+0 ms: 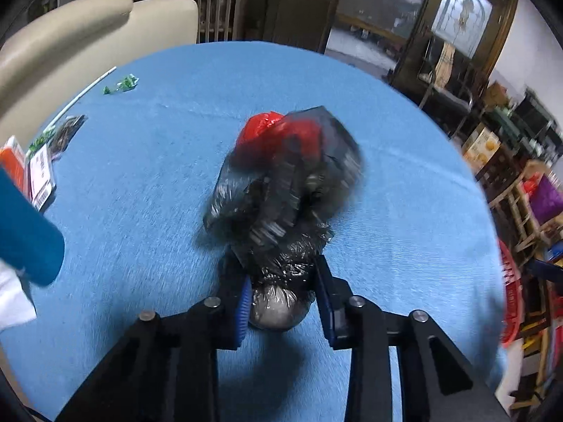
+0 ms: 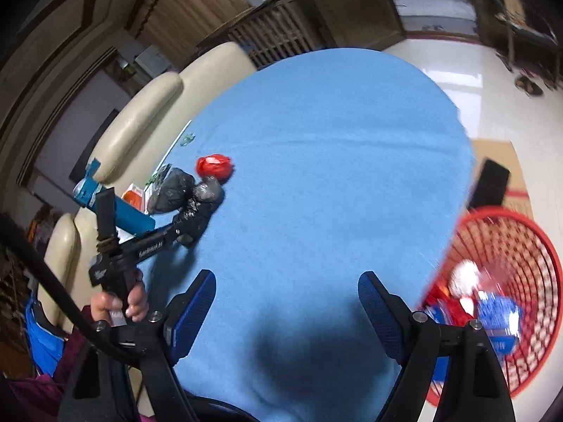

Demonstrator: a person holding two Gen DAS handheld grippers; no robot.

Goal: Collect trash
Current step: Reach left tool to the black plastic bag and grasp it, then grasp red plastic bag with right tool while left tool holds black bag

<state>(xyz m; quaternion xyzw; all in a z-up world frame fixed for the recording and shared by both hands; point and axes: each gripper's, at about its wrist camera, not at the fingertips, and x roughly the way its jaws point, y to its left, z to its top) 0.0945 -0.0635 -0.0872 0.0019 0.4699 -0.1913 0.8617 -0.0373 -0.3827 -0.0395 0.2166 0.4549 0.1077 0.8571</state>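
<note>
The trash here is a crumpled black plastic bag [image 1: 281,207] with a red wrapper [image 1: 271,133] at its far end, lying near the middle of the blue tabletop [image 1: 404,211]. The left hand-held gripper [image 1: 283,292] is clamped on the bag's bunched near end, blue pads pressed against the plastic on both sides, and a silvery bulge of the bag shows just behind the pads. In the right wrist view the same bundle [image 2: 176,190] sits at about 10 o'clock on the tabletop, the red wrapper [image 2: 215,167] touching it on the far side.

A red mesh basket [image 2: 520,246] stands off the tabletop's edge at about 4 o'clock in the right wrist view. It holds blurred white, red and blue packaging; no print on it can be made out.

More litter lies at 9 o'clock in the left wrist view: a white packet with a barcode label [image 1: 41,174], an orange pack [image 1: 14,165], a green scrap [image 1: 123,83] and a white straw [image 1: 84,89]. The packet's text is too small to read.

The right hand-held gripper [image 2: 286,300] hangs over bare tabletop, its jaws wide apart and holding nothing.
</note>
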